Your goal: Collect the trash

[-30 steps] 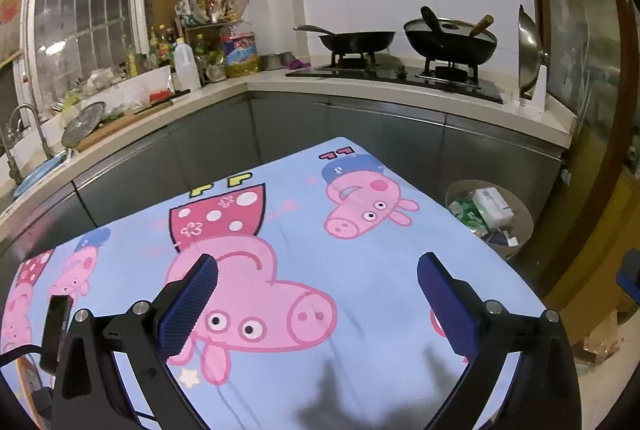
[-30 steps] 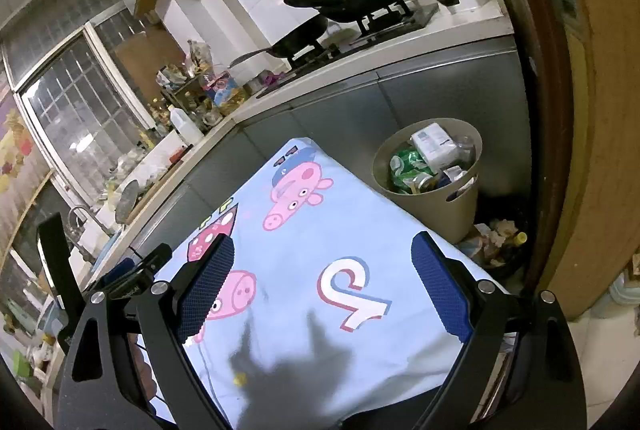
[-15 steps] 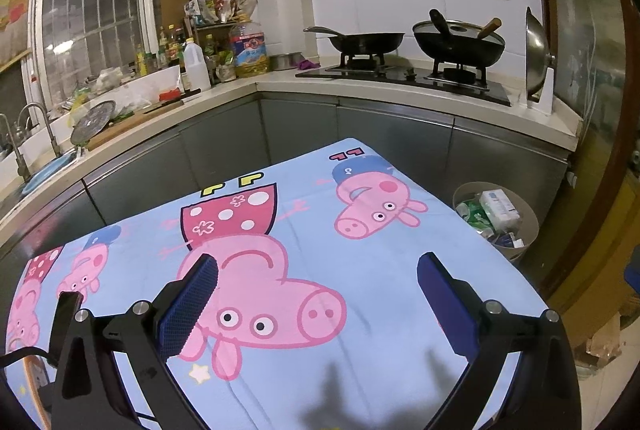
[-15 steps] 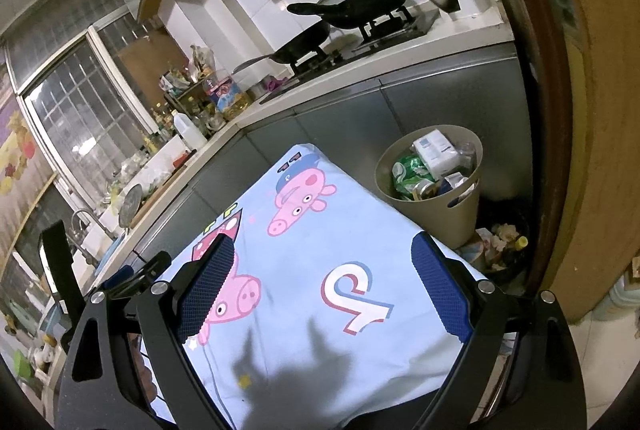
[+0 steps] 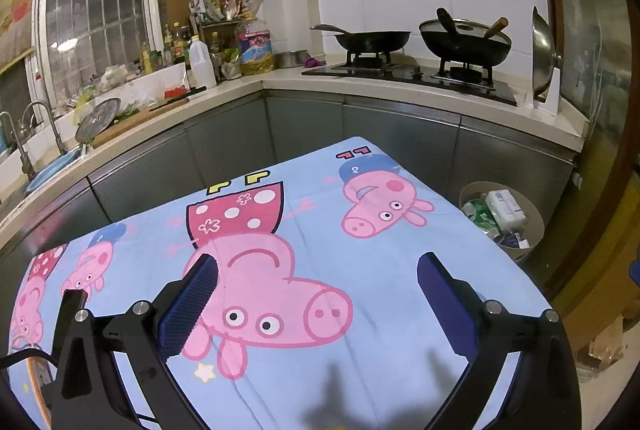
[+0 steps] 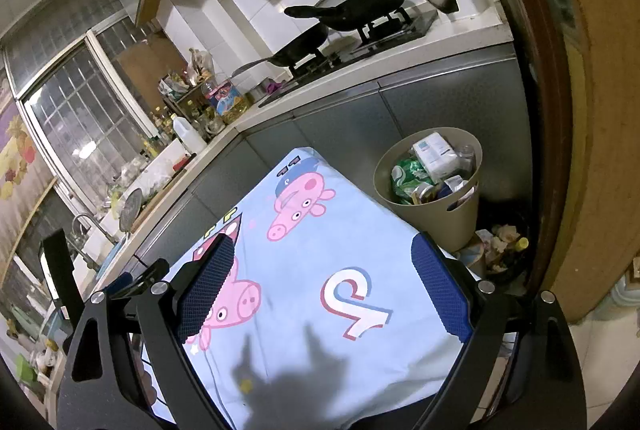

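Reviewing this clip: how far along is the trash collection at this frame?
Looks essentially finished. Done: the bin beside the table is packed with cartons and wrappers, and no loose trash shows on the cartoon tablecloth. In hand: nothing; the left tongs and right tongs are both open and empty. Left: possibly the scraps on the floor behind the bin.

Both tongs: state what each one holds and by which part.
Nothing is held. The left tongs and right tongs both stand open and empty above the cartoon tablecloth, with only cloth between their pads.
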Demonstrator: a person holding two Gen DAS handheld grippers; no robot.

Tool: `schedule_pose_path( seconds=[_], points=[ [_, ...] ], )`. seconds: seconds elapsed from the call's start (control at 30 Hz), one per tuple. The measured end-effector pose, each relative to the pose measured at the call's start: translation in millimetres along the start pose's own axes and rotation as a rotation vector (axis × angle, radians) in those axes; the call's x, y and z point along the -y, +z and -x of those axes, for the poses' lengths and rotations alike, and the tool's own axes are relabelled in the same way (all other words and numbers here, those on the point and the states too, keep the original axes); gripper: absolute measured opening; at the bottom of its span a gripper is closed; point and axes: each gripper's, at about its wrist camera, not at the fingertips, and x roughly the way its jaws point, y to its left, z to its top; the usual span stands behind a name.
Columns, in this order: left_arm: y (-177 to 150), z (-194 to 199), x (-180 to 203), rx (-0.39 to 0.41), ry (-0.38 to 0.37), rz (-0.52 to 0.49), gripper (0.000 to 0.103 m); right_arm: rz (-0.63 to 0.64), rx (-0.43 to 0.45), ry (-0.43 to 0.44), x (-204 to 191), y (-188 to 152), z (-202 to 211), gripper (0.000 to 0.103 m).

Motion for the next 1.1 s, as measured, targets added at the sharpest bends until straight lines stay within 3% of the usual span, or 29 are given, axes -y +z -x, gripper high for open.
schedule_pose_path(
  seconds=[1.1],
  points=[
    [0,-5,-19,-0.009,0.026,0.005,0.099,-0.002,-0.015,0.0,-9,-3,-13,0.089]
  ],
)
